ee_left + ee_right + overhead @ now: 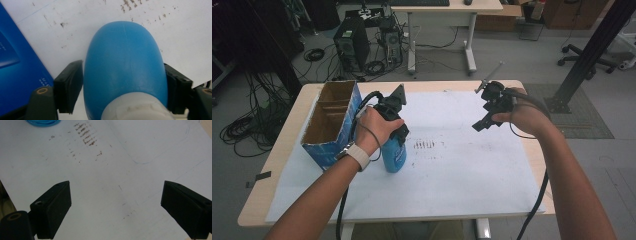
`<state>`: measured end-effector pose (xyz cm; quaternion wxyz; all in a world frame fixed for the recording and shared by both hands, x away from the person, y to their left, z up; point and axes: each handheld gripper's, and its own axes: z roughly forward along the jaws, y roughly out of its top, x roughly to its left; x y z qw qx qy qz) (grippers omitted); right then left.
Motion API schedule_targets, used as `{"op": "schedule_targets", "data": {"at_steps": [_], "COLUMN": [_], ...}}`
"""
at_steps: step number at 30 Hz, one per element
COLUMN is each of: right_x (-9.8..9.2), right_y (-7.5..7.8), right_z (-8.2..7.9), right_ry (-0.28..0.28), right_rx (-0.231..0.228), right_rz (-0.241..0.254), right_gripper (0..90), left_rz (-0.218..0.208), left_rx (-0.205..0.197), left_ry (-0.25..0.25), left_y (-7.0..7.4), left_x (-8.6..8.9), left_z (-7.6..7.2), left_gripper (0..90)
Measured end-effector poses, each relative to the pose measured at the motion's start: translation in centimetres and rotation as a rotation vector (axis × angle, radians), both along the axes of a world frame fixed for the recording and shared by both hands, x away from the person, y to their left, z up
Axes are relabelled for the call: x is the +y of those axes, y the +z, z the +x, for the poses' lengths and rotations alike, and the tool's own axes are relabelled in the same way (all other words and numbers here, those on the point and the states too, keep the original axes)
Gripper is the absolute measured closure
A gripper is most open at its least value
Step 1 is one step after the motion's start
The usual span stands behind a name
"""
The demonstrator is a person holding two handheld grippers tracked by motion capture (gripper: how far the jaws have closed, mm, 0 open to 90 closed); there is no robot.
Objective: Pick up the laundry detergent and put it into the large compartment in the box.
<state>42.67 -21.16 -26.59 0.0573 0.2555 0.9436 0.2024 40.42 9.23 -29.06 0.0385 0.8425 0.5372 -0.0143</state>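
A blue plastic bottle (394,156) with a white neck stands upright on the white paper, left of the table's middle. My left gripper (398,136) comes down on it from above. In the left gripper view both black pads (71,85) press the sides of the bottle (125,62) just below its white neck. My right gripper (482,125) hangs above the right part of the paper, well away from the bottle. Its jaws (116,203) stand wide open with only paper beneath them. The bottle's edge (43,122) peeks in at the top left of the right gripper view.
An open-topped blue cardboard box (332,117) with dividers stands right beside the bottle, on its left (15,70). A white paper sheet (452,175) covers most of the wooden table (277,165). Brown smudges (424,145) mark the paper's middle.
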Motion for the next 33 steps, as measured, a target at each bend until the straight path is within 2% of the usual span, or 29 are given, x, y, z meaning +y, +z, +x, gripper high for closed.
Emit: {"op": "schedule_targets", "data": {"at_steps": [6, 13, 22, 33], "right_x": [0.0, 0.0, 0.0, -0.3], "right_y": [0.0, 0.0, 0.1, 0.3], "right_z": [0.0, 0.0, -0.1, -0.3], "right_ry": [0.000, -0.001, -0.001, -0.007], "right_rx": [-0.001, -0.002, -0.003, -0.006], "right_rz": [0.000, -0.003, -0.002, 0.001], "right_gripper": [9.6, 9.7, 9.7, 10.0], "left_rz": [-0.020, -0.004, -0.010, -0.014], "left_rx": [0.003, -0.012, -0.007, -0.018], "left_ry": [-0.003, -0.008, 0.005, 0.005], "left_y": [0.0, 0.2, 0.4, 1.9], "left_x": [0.0, -0.1, 0.3, 0.3], "left_z": [0.0, -0.1, 0.0, -0.2], "left_gripper": [33.7, 36.2, 37.1, 37.1]}}
